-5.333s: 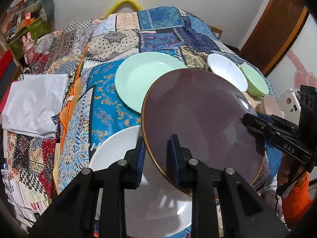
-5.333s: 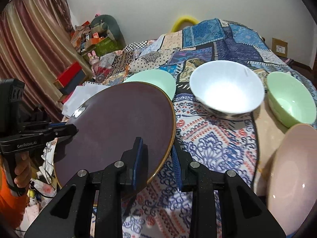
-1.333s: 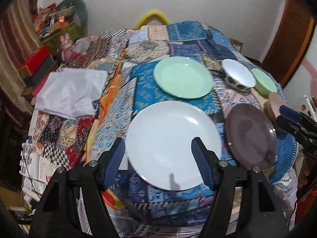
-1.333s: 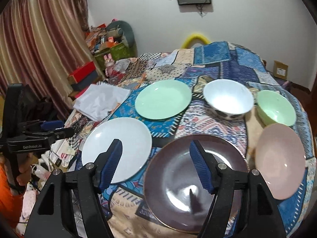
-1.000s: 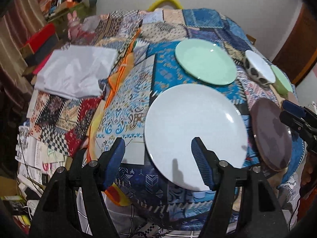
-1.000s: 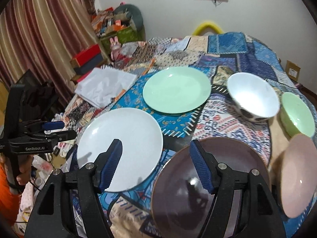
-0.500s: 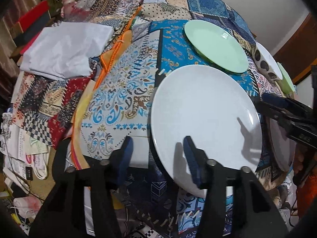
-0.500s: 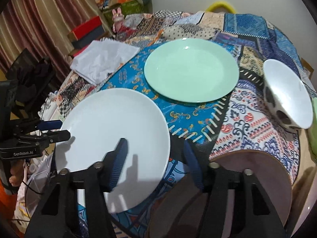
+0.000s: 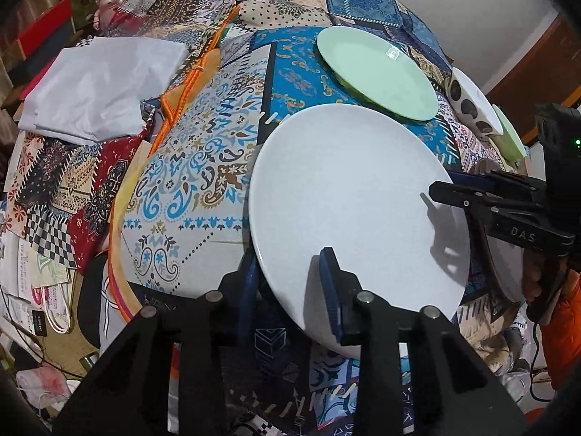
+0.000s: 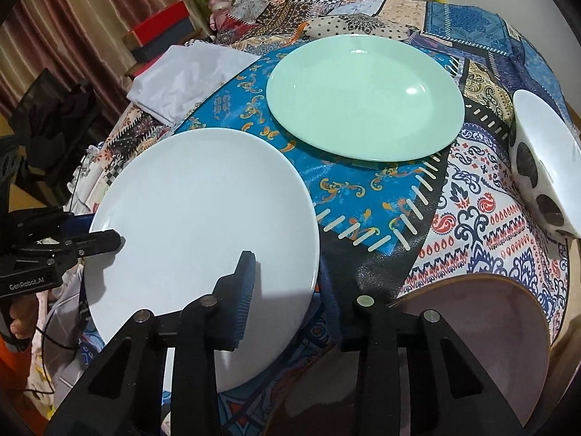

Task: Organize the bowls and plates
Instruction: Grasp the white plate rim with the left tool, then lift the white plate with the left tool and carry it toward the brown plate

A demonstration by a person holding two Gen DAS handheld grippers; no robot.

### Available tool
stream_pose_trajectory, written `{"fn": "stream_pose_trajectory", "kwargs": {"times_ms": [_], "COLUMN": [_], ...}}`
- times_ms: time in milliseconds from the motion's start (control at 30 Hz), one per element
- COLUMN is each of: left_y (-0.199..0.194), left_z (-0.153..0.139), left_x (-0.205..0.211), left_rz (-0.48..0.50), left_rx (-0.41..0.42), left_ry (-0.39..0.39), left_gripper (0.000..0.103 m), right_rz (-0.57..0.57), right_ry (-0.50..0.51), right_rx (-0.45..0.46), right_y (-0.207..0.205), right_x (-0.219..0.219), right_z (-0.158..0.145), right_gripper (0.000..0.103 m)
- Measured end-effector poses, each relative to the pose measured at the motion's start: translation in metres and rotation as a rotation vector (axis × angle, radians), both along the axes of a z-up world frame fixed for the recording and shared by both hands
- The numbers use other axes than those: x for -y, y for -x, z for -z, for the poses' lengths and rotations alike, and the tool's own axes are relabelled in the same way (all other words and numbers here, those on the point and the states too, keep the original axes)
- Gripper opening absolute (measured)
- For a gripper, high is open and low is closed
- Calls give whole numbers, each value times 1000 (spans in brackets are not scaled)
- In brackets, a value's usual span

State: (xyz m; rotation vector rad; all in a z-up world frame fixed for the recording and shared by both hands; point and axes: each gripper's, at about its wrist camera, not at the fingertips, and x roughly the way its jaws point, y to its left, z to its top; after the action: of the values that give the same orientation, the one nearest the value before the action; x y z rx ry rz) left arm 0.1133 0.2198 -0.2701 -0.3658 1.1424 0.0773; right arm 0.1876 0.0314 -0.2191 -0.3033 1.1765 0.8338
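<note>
A large white plate [image 9: 356, 196] lies on the patchwork tablecloth; it also shows in the right wrist view [image 10: 203, 225]. My left gripper [image 9: 290, 283] straddles its near rim, one finger over and one under, jaws narrowed. My right gripper [image 10: 287, 283] straddles the opposite rim the same way. A mint green plate [image 10: 363, 94] lies behind it. A dark purple plate [image 10: 479, 334] sits at the near right. A white spotted bowl [image 10: 541, 160] stands tilted at the right edge. The right gripper shows in the left wrist view [image 9: 472, 192].
A folded white cloth [image 9: 98, 87] lies on the table's left side. A green bowl [image 9: 508, 134] sits beyond the white bowl. Boxes and clutter [image 10: 159, 25] stand past the far left edge. Papers and cables lie on the floor [image 9: 36, 290].
Both grippers have moved in low onto the white plate's rim from opposite sides, and their jaws have narrowed around it. Earlier the purple plate was set down at the right.
</note>
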Motion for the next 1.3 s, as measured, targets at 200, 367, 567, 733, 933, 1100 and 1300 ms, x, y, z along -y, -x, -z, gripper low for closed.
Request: {"fn": "stream_pose_trajectory", "kwargs": {"times_ms": [200,367,567,733,933,1100,1300], "left_y": [1,2,3,6,9,8,6], "left_z": [2,0,-4,-12,-29,-43,-58], "left_x": [2,7,5,8,16,24,39], "left_rz": [-2,4,-26,-30,-26,-15,6], "left_rx": [5,11,8,15,48,69,97], "left_ry": [-3,-27,-6,-5,-12,-15,-29], "left_gripper": [33,33,34,34,34,34,34], "right_rz": [-10,13,37,53,76,99,129], "right_ry": [-1,-20,-33,-55,-83,-106,-125], "right_rx": [4,2,8,22,45,69,96], "right_y": [0,0,4,8,11,14,19], "right_x": [-2,0,4,10,20,33,50], "right_z": [2,0,-5,-15,-28,-41,-54], "right_gripper": [33,31,31,31,31,31,31]}}
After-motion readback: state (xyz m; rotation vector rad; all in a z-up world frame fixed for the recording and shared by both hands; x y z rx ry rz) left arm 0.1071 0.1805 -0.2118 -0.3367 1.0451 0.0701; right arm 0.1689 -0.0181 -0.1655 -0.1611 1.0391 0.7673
